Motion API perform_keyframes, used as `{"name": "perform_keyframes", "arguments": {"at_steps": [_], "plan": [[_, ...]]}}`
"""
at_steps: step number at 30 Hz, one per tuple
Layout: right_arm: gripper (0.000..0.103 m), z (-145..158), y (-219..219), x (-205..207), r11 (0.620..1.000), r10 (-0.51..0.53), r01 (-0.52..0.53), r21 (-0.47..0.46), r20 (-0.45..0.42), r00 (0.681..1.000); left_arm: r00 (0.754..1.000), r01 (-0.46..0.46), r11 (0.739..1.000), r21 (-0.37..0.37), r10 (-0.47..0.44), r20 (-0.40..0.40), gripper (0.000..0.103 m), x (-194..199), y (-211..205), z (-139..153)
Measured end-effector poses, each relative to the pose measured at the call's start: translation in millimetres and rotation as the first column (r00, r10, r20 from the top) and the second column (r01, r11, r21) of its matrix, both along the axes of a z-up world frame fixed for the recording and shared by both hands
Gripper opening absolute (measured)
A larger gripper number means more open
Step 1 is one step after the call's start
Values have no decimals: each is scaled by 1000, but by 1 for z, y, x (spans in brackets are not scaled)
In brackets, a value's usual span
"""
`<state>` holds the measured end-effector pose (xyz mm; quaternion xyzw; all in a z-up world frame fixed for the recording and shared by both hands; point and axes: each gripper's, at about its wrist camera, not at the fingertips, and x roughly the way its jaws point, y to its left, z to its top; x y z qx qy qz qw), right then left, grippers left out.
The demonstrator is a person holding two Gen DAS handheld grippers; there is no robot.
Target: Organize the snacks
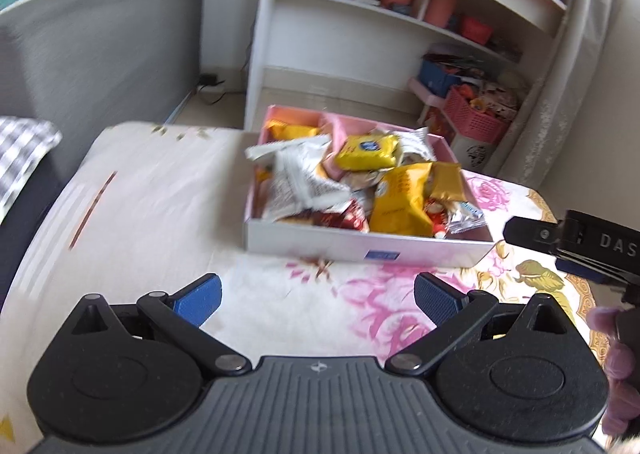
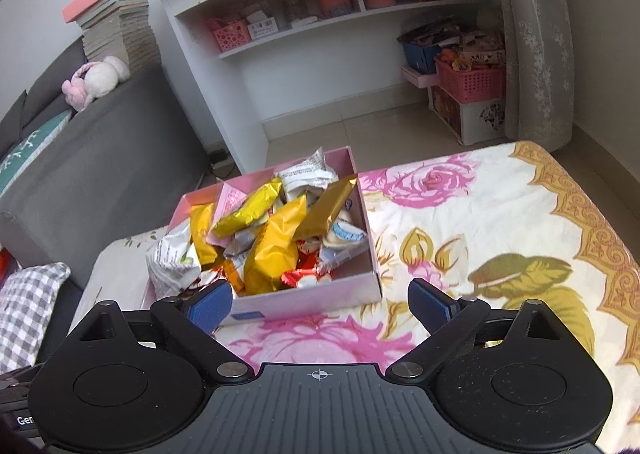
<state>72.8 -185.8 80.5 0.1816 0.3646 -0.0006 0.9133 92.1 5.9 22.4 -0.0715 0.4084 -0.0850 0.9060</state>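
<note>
Two claws are spread wide with nothing in them: the left claw (image 1: 318,296) and the right claw (image 2: 320,300) sit just in front of the pink box (image 1: 360,244). It rests near the far edge of the flowery worktop (image 2: 480,214), and its snacks (image 2: 272,250) are heaped high. I think a bump could spill packets or push it off

Left gripper (image 1: 318,300), right gripper (image 2: 320,300): black ribbed body, round hubs, silver pivot screws, blue-padded jaws.
</note>
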Motion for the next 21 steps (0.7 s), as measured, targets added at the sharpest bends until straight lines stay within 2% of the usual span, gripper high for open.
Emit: {"name": "perform_keyframes", "arguments": {"at_steps": [2,4,6,8,14,21], "plan": [[98,1,7,-9,1000,10,-10,-5,-28,1000,1000,-14,1000,27,14,-6,103,-7,4,-3],[98,2,17,-19,998,13,-14,-54,-32,999,1000,-27,997,67,28,-9,103,-15,6,-8],[98,3,25,-31,995,-3,2,-100,-13,1000,999,-40,994,106,42,-14,103,-21,7,-11],[99,1,26,-45,994,-38,39,-98,13,999,999,-49,991,124,51,-17,103,-24,9,-11],[101,-6,28,-55,989,-31,33,-141,14,999,998,-43,988,148,48,-27,103,-34,13,-10],[101,-13,35,-48,988,21,-23,-150,-19,1000,996,-78,983,166,82,-18,103,-35,13,-8]]}}
